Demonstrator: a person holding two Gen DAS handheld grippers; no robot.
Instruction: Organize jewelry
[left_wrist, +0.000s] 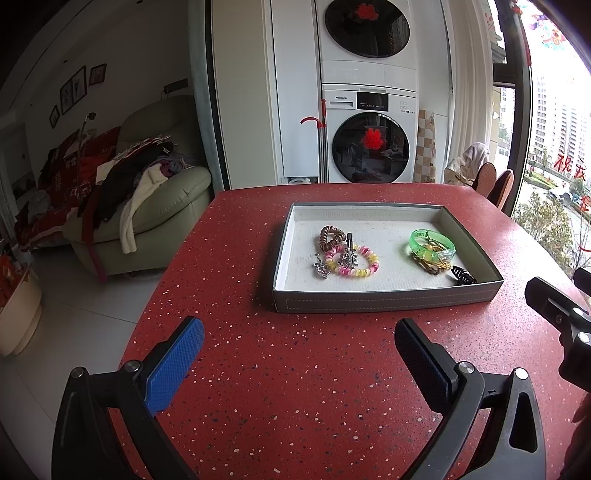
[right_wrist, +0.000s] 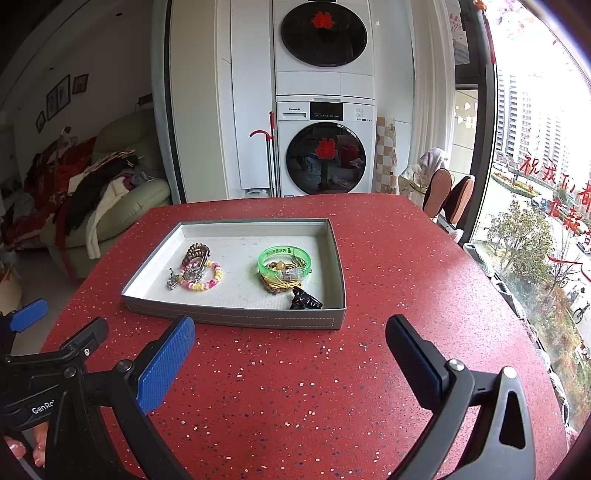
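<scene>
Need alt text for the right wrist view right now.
A grey tray on a red speckled table holds a green bangle, a pink-and-yellow coil bracelet, a brown coil tie and a black claw clip. The right gripper is open and empty in front.

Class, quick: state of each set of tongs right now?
Left tongs: open, holding nothing.
Right tongs: open, holding nothing.
</scene>
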